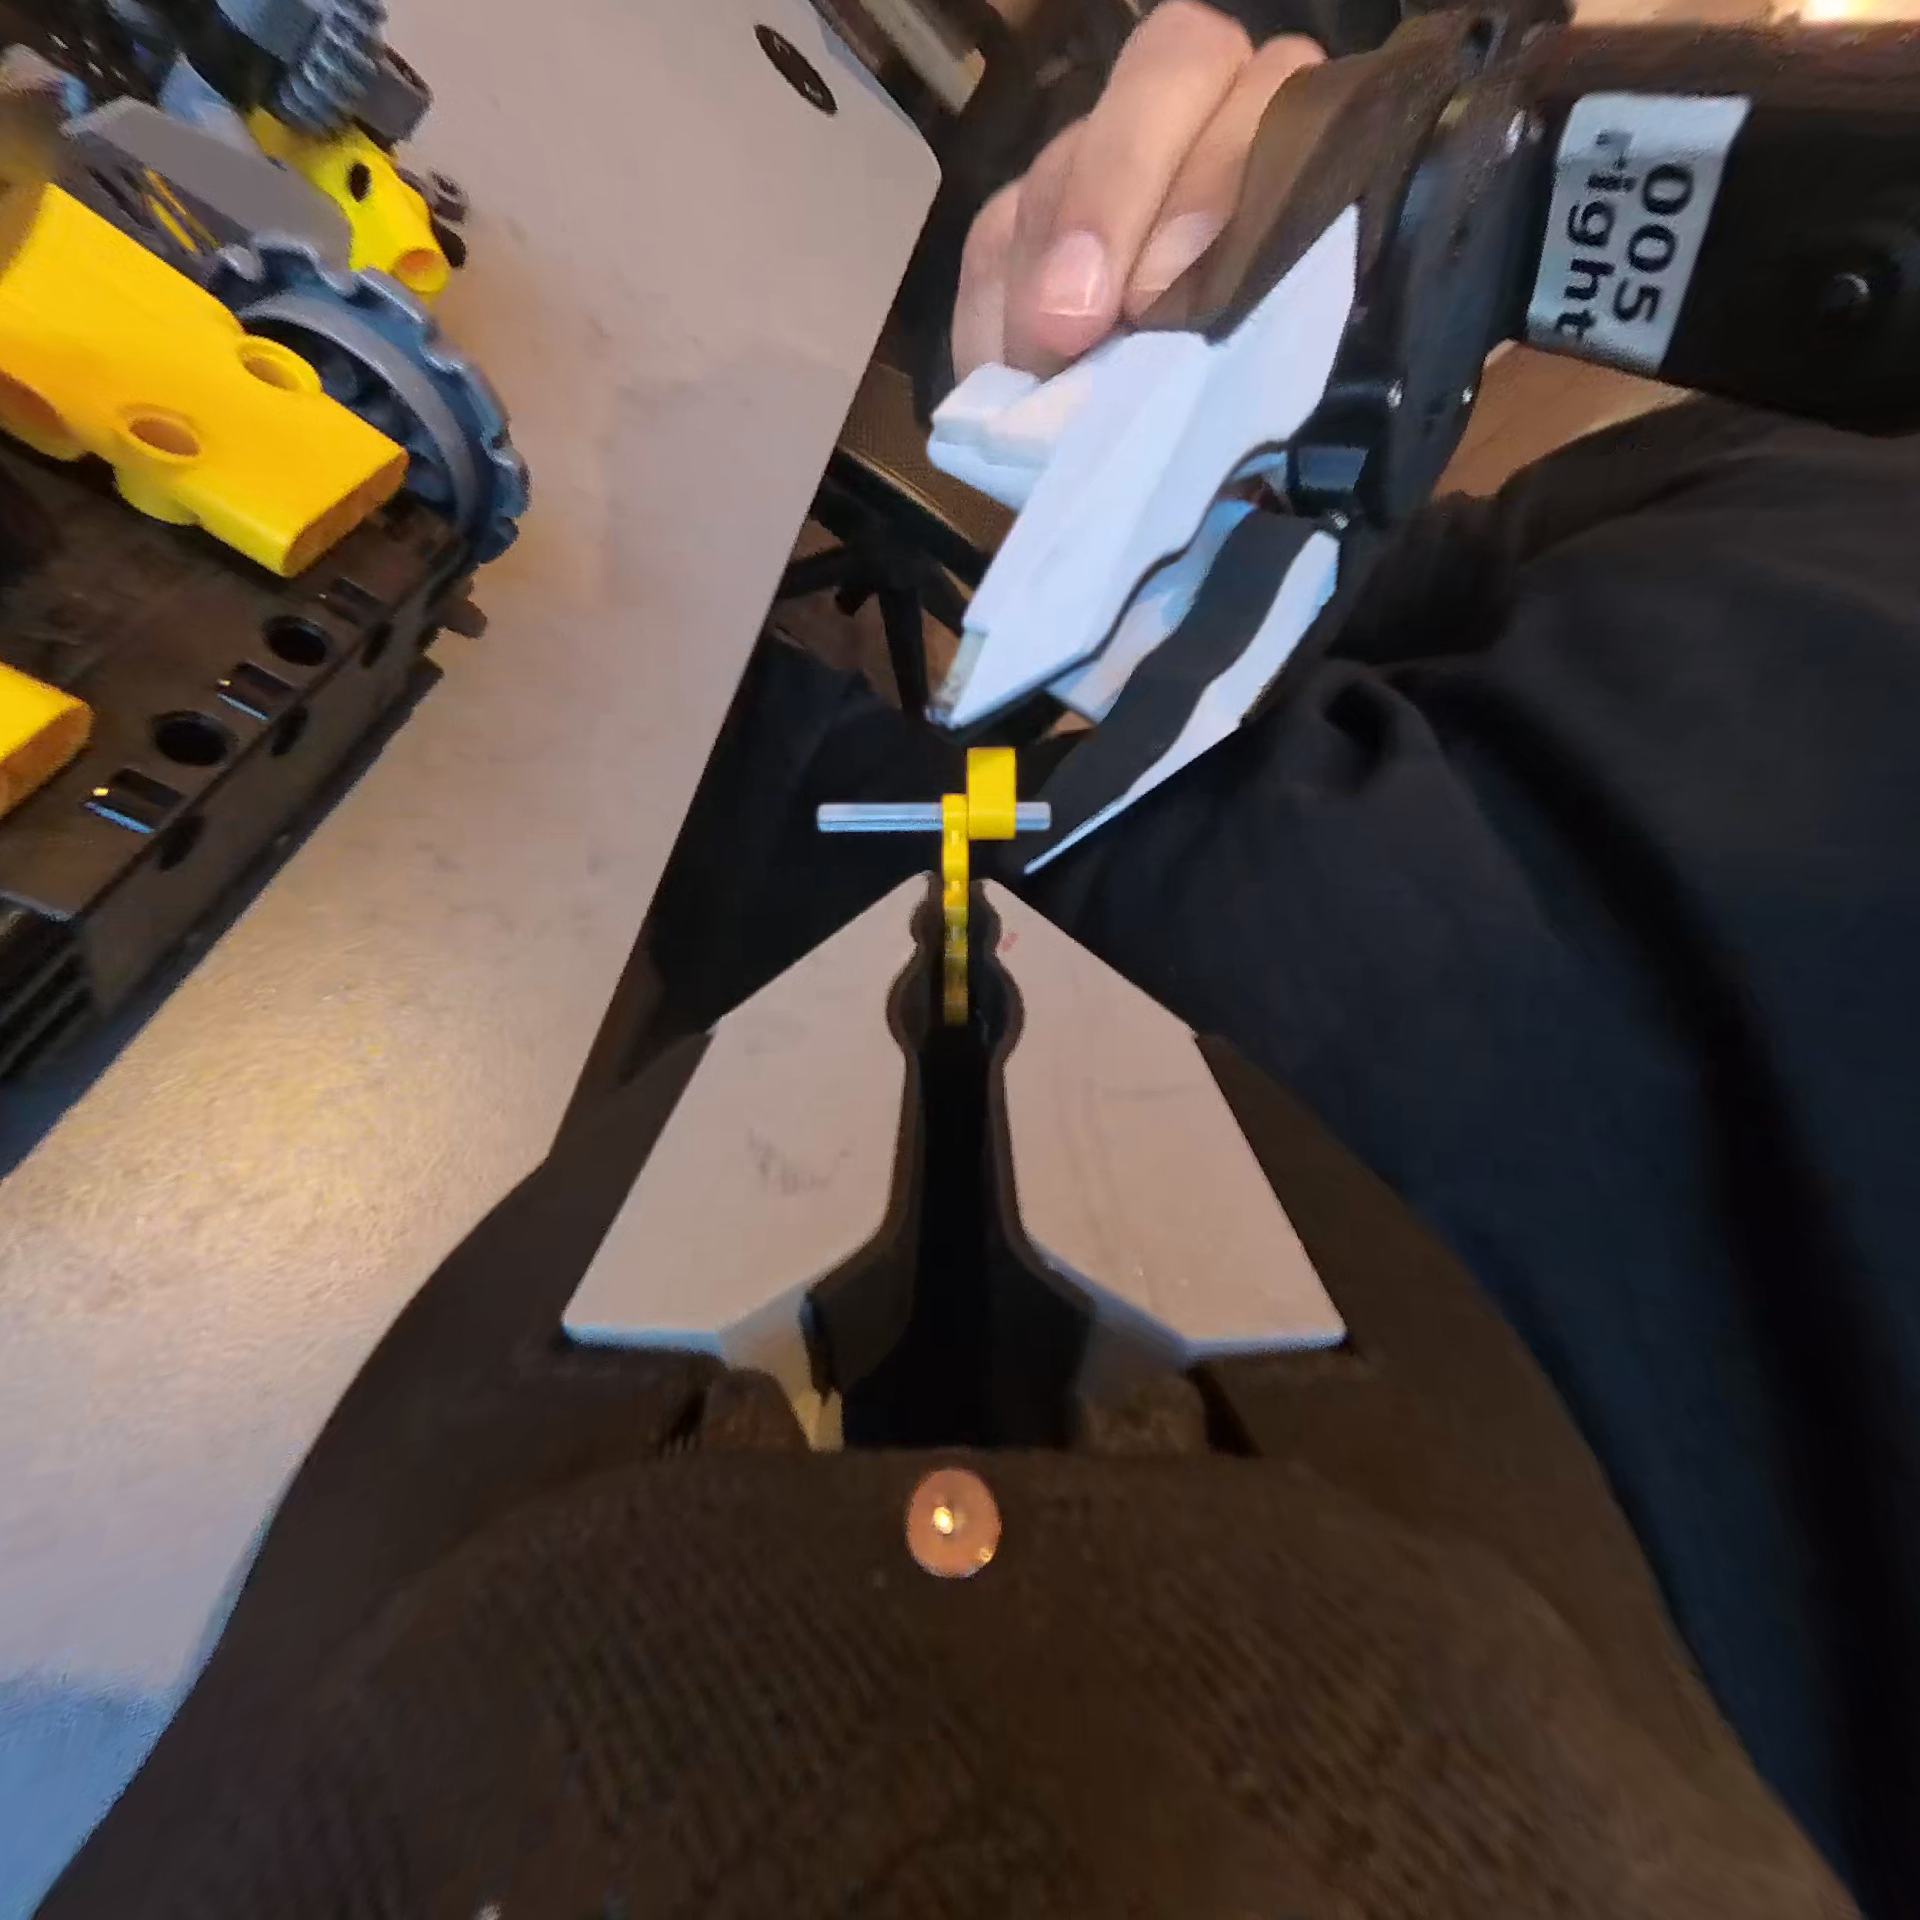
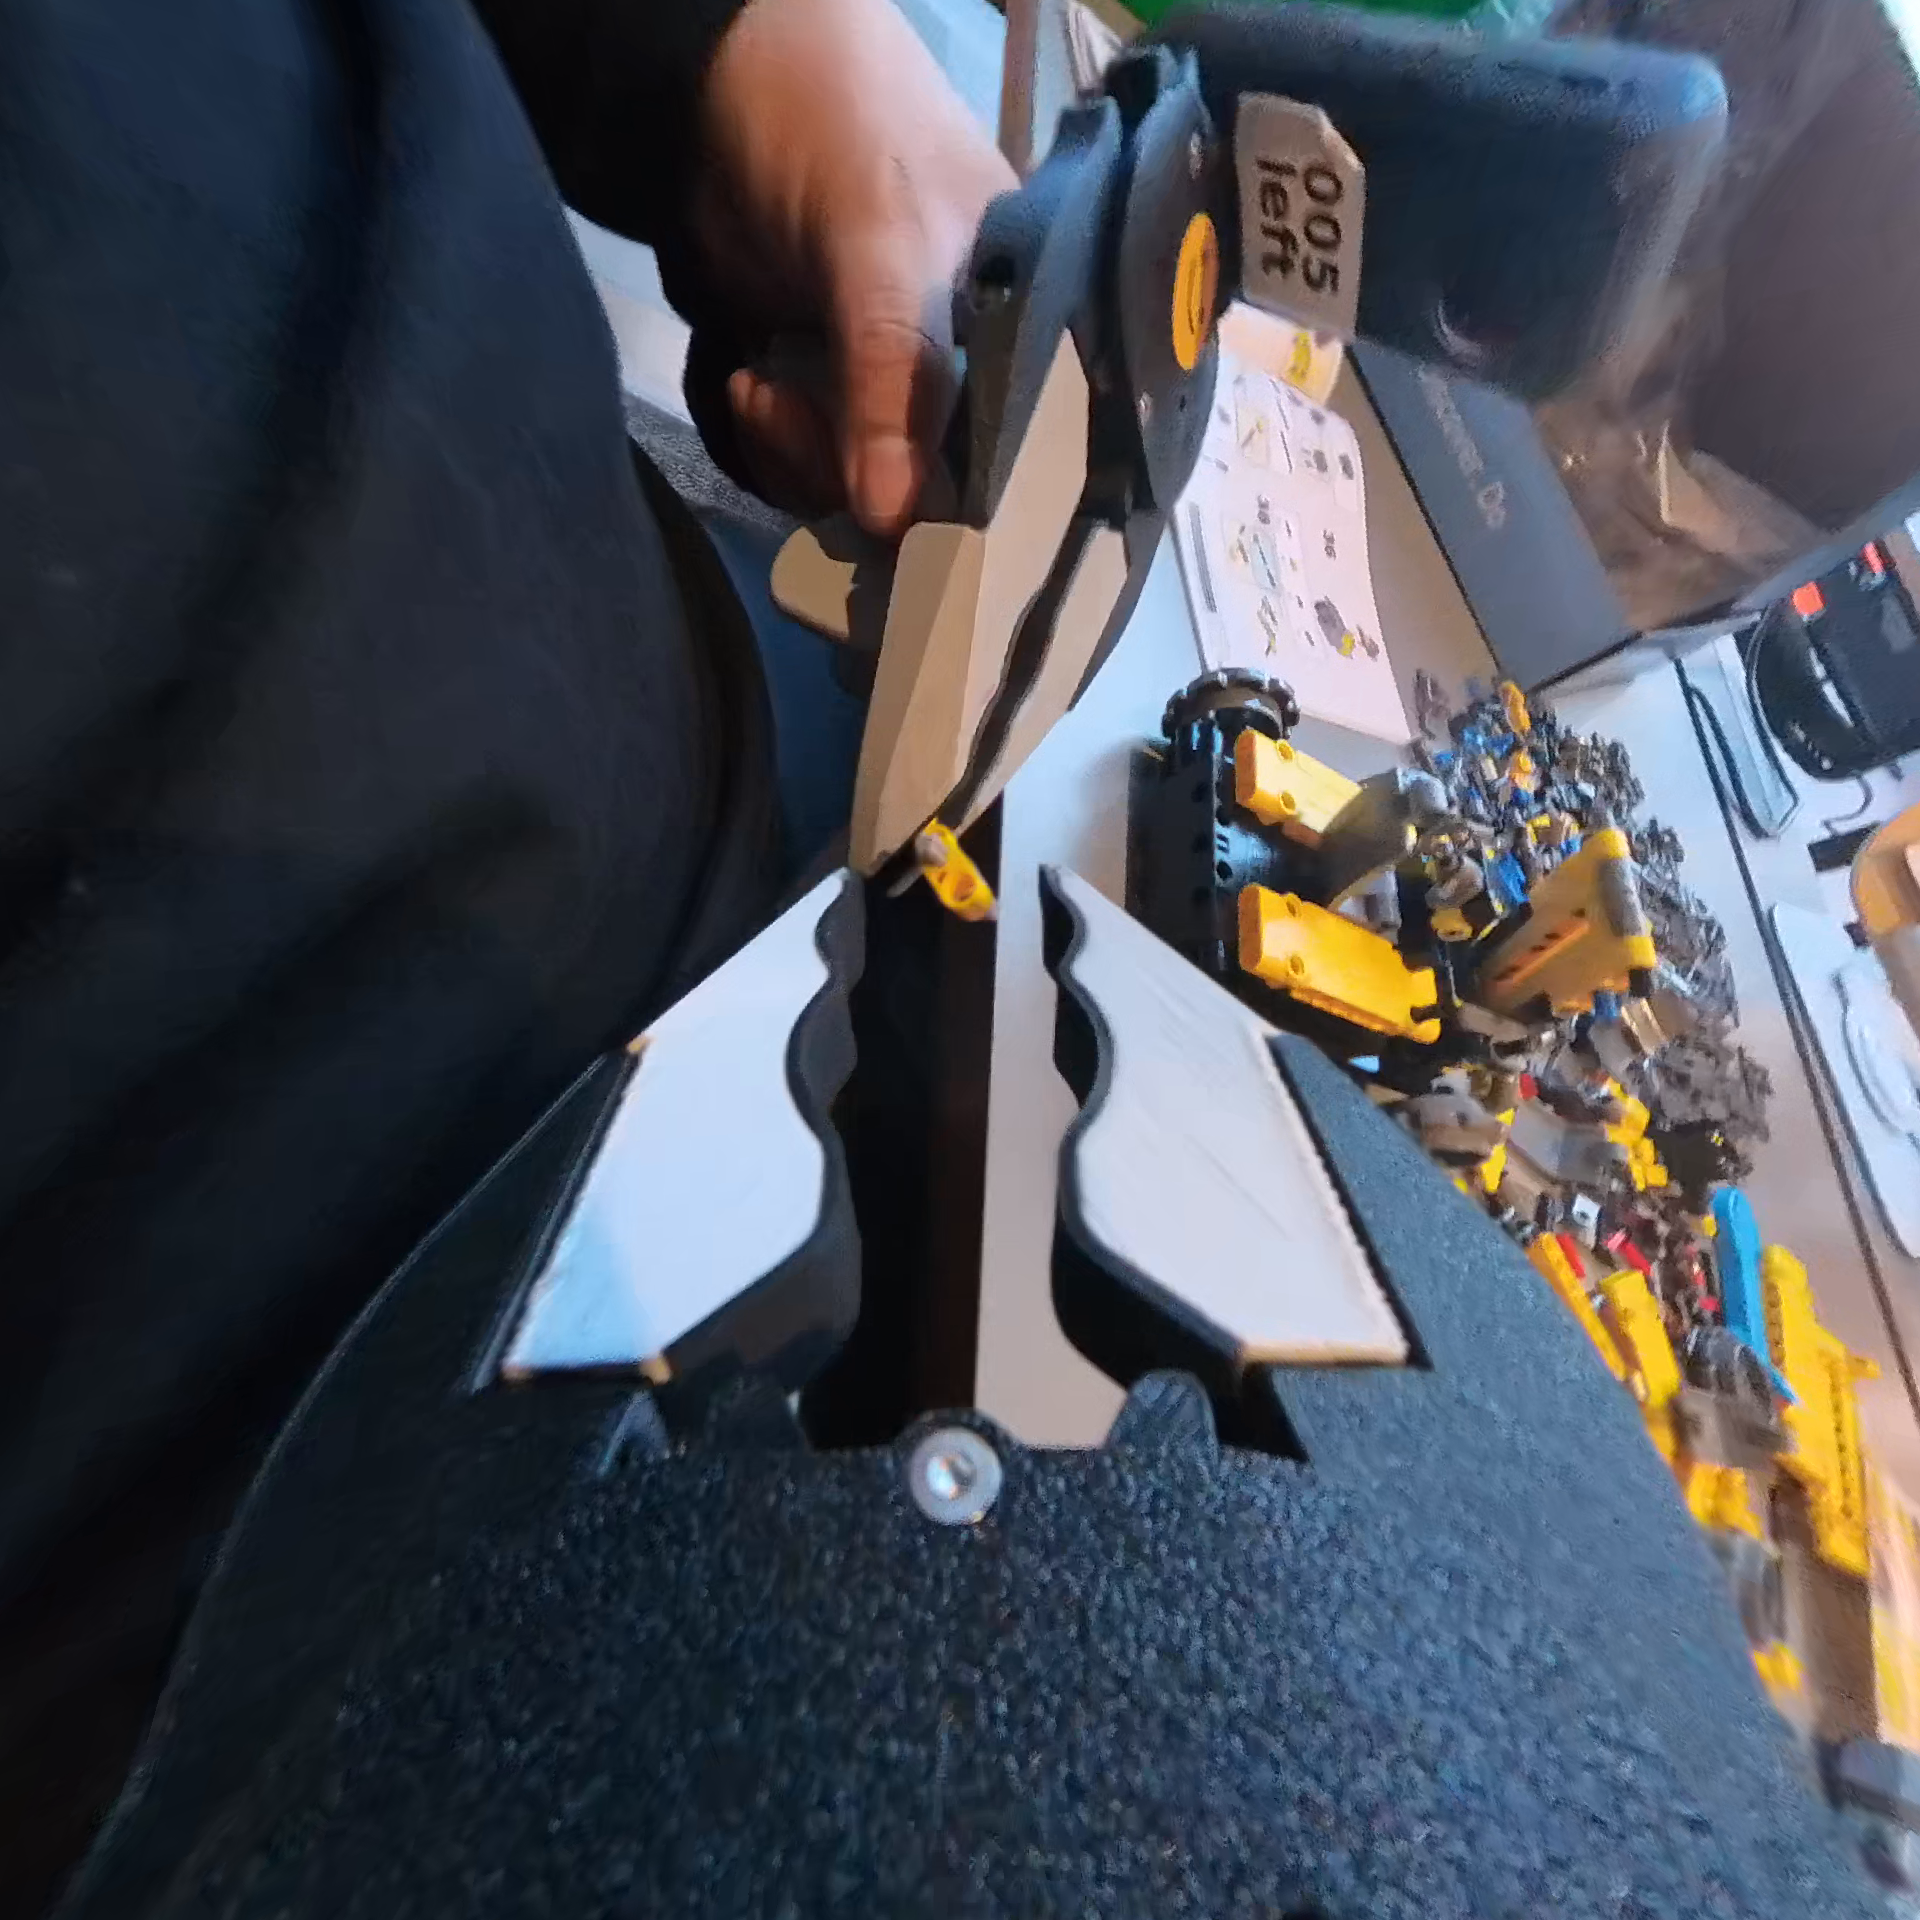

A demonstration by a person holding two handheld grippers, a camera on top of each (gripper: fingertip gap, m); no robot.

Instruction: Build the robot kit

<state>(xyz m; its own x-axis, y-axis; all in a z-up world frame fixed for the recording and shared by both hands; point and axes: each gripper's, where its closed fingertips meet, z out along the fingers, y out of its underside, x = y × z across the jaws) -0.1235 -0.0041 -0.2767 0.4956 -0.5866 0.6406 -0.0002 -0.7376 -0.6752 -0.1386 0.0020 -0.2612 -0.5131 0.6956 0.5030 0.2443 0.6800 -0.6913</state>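
The left gripper [image 1: 954, 883] is closed on one thin yellow toy-brick connector [image 1: 954, 940], clamped between its two fingertips. One grey axle [image 1: 894, 818] crosses the connector's upper end, and one second yellow connector [image 1: 989, 795] sits on that axle. The right gripper [image 2: 951, 883] is open and empty, its tips just beside this small assembly. One partly built yellow-and-black model [image 2: 1309, 883] stands on the white table [image 1: 644, 416], near one instruction sheet [image 2: 1288, 540] and one loose pile of bricks [image 2: 1621, 935].
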